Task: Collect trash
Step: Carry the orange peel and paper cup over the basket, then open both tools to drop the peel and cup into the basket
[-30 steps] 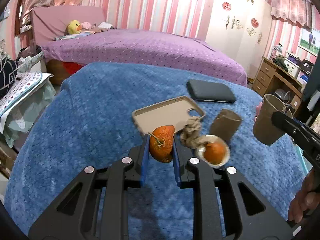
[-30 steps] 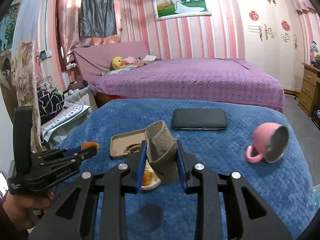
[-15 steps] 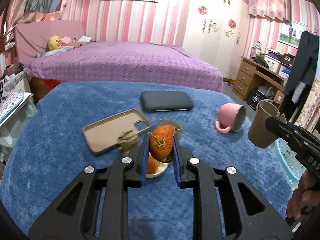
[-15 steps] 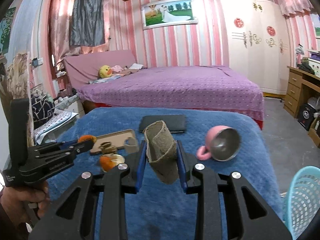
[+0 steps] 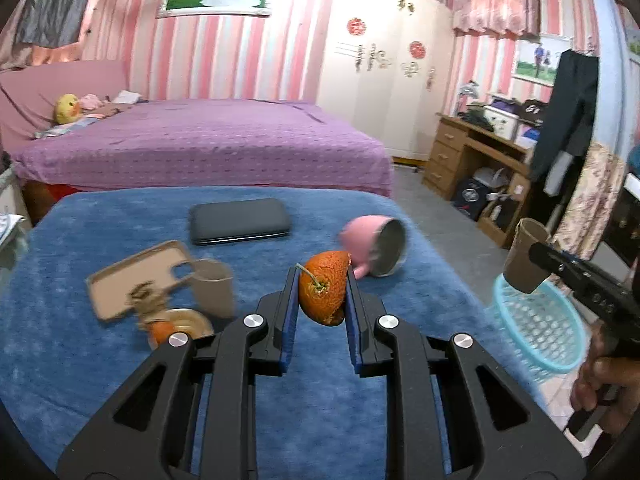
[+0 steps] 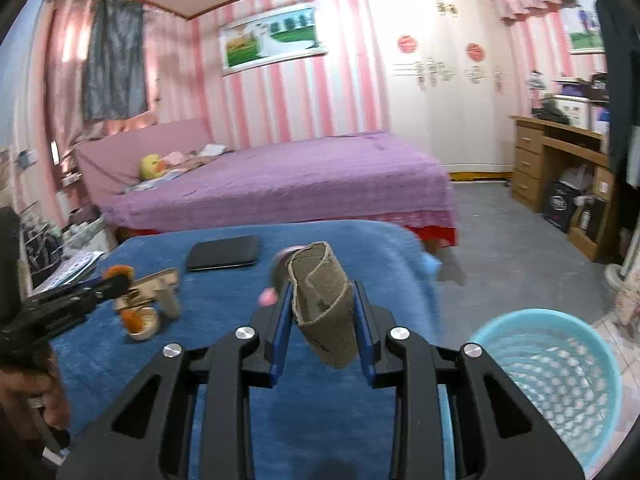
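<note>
holding an orange peel in my left gripper, i see its jaws pinched narrowly on the peel from both sides, the stem end turned toward the camera and the piece lifted clear of the blue cloth on the bench. my right gripper has its jaws a little wider, clamped on a crumpled brown paper cup that stands tilted between the blue pads, rim up. in the left view that same cup shows at the right edge, hanging off the tip of the right gripper just above the near rim of the blue basket, which stands on the floor beside the bench. in the right view the basket sits low and to the right of the jaws, not under them. left on the bench are a second brown paper cup standing upright just beside a tan phone case, a small dish with another bit of orange peel in it, and a scrap of something brown by the dish that i cannot make out through the blur. farther back lie a black wallet and a pink mug tipped on its side with its mouth facing the basket. a hand grips the right gripper's handle at the far right.
</note>
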The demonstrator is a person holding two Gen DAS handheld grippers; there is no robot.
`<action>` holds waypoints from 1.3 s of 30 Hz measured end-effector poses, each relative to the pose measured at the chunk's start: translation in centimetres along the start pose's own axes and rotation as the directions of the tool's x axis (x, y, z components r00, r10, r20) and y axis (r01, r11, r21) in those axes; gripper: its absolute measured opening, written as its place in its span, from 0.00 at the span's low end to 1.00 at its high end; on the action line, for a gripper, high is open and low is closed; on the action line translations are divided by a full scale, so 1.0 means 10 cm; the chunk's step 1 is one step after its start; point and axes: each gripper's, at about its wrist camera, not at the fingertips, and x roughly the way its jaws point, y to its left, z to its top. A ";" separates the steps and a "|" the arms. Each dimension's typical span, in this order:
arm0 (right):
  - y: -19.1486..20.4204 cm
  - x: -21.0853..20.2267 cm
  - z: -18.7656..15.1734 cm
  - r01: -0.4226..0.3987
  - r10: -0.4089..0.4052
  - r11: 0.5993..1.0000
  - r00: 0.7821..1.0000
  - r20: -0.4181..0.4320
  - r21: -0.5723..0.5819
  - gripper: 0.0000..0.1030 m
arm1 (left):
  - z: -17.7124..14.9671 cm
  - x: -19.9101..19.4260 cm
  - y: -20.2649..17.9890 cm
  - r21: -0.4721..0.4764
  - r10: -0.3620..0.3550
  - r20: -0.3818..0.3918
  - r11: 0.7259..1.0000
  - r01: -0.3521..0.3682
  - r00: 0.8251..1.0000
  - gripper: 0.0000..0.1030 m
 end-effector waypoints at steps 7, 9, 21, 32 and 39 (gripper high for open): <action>-0.94 -0.33 -0.08 0.167 -0.170 0.976 0.985 0.006 0.137 0.29 | 0.01 0.14 -0.83 0.068 -0.127 -0.005 0.990 0.127 0.992 0.19; -1.13 -0.40 -0.12 0.193 -0.196 0.968 0.981 0.001 0.161 0.29 | 0.00 0.19 -1.06 0.090 -0.156 -0.013 0.984 0.156 0.988 0.19; -1.81 -0.55 -0.26 0.245 -0.245 0.939 0.969 -0.028 0.242 0.36 | -0.17 0.59 -2.30 0.135 -0.302 -0.097 0.940 0.313 0.948 0.19; -2.06 -0.57 -0.29 0.239 -0.250 0.920 0.968 -0.006 0.311 0.54 | -0.32 0.88 -2.74 0.161 -0.319 -0.170 0.925 0.345 0.933 0.19; -2.15 -0.61 -0.30 0.241 -0.258 0.909 0.966 0.006 0.341 0.54 | -0.40 1.01 -2.84 0.141 -0.369 -0.221 0.904 0.404 0.903 0.41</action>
